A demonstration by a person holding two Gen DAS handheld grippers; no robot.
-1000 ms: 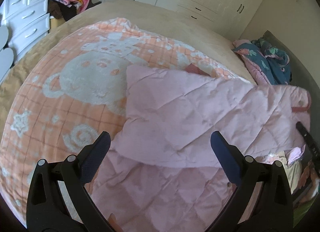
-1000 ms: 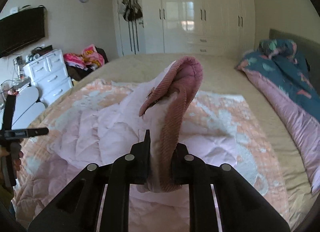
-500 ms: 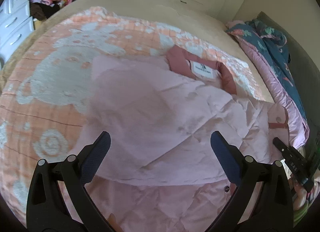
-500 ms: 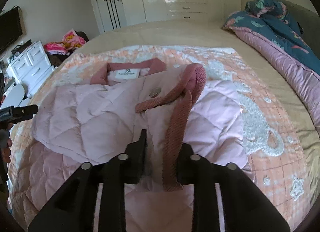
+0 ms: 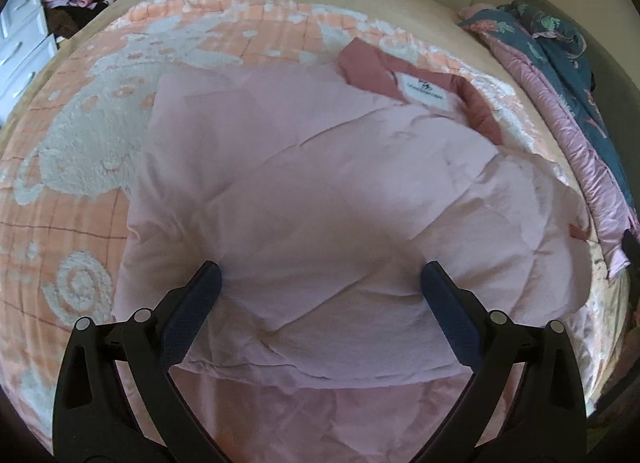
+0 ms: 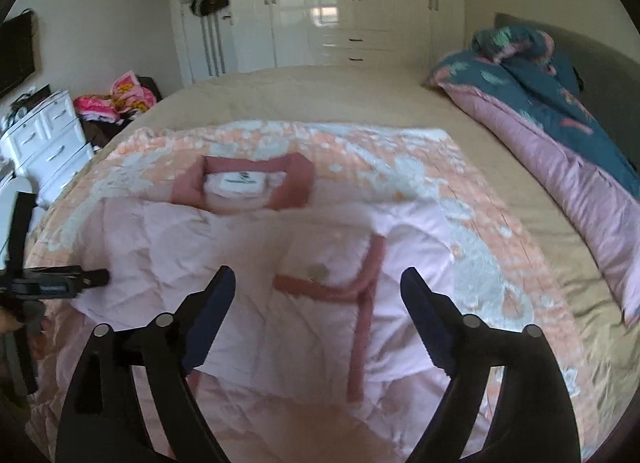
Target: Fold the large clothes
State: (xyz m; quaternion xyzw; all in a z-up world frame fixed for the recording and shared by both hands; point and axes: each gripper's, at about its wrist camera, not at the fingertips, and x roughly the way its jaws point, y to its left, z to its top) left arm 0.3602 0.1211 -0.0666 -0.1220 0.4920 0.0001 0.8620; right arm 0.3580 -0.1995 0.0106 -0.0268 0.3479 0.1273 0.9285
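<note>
Left wrist view: a pale pink quilted jacket (image 5: 320,199), puffy and creased, lies folded on a fleecy peach-and-white blanket (image 5: 80,143) covering the bed (image 6: 320,95); its ribbed rose collar (image 5: 368,71) sits at one o'clock. The left hand-held gripper (image 5: 320,283) hangs above it, fingers spread wide, released. The right hand-held gripper (image 6: 318,283) is likewise released, over a rose-trimmed cuff (image 6: 360,283).

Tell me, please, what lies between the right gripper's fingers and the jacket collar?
Only folded pink jacket, with the sleeve cuff on it, in the right wrist view.
</note>
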